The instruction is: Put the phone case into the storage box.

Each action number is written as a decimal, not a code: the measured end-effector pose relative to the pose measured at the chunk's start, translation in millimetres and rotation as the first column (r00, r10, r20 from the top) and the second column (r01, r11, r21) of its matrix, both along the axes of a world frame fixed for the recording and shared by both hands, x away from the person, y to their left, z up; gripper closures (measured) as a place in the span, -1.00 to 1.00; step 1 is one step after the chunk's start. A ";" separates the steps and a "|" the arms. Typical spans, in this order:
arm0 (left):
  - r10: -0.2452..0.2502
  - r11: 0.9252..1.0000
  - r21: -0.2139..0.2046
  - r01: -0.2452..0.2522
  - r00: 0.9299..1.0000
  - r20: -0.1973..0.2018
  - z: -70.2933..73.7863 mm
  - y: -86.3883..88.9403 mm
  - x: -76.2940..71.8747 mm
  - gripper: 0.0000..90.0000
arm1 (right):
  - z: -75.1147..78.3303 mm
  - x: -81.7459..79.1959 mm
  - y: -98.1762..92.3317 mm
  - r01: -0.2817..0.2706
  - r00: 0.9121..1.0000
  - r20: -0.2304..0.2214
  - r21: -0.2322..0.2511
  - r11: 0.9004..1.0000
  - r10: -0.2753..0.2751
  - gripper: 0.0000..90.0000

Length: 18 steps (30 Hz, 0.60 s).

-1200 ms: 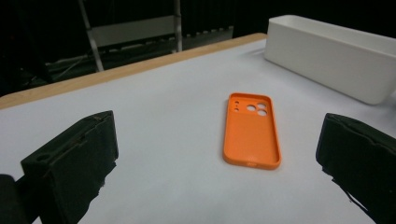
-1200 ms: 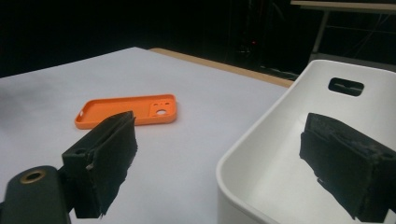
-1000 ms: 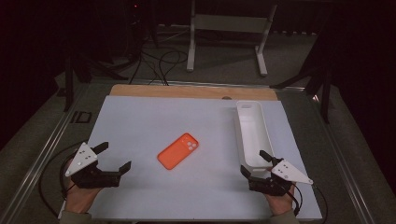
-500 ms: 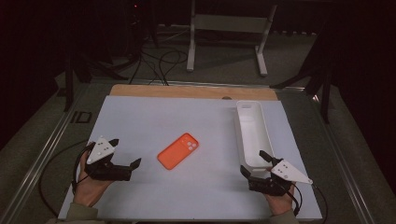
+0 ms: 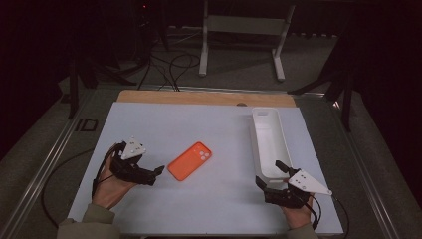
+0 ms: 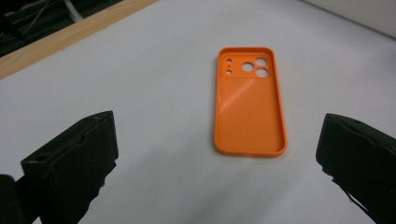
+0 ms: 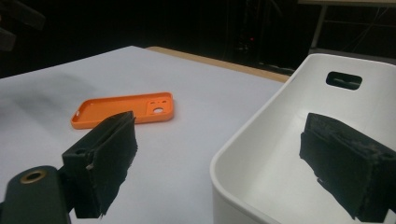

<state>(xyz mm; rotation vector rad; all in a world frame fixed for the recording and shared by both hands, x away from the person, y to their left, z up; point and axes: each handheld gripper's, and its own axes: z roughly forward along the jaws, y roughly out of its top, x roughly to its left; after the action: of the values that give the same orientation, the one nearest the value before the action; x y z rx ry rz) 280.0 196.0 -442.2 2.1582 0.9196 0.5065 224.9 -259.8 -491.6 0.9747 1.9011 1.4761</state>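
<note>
Phone case: we found the orange phone case (image 5: 189,160) lying flat on the white table (image 5: 209,124), hollow side up, well to the left of the white bin (image 5: 267,139) and touching nothing

Left gripper: our left gripper (image 5: 155,173) sat just left of the case, farther from the bin than the case was, with its jaws spread wide and holding nothing; we judged it was aimed that way so the case's long sides could pass between them

Right gripper: our right gripper (image 5: 268,174) rested at the bin's near end, jaws wide apart and empty; we judged it was parked there to keep out of the way

Bin: it stood lengthwise along the table's right side, empty, likely the place meant for the case

Left gripper view: it gave us the case's (image 6: 250,100) camera cut-outs at its far end and its raised rim, details too small from above

Right gripper view: it showed us the bin's (image 7: 280,140) handle slot and bare inside, with the case (image 7: 123,109) low and to the bin's left
</note>
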 end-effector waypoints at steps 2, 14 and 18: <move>-0.004 1.000 0.008 0.004 1.000 -0.011 0.1 -3.8 3.2 -1.00 | 0.2 0.4 0.6 -0.001 1.000 0.001 0.003 1.000 0.001 -0.76; -0.033 0.997 0.074 0.038 0.997 -0.066 -6.4 -23.1 18.5 -1.00 | -0.5 2.5 2.2 -0.007 1.000 -0.002 0.003 1.000 0.007 -0.76; -0.031 0.996 0.078 0.038 0.996 -0.088 -10.6 -26.3 22.9 -1.00 | -0.7 2.5 2.4 -0.007 1.000 -0.002 0.003 1.000 0.007 -0.76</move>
<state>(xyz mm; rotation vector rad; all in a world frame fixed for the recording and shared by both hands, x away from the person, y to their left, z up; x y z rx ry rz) 302.9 169.7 -452.8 2.2796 0.9210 0.4415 227.4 -257.4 -492.3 0.9721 1.9055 1.4834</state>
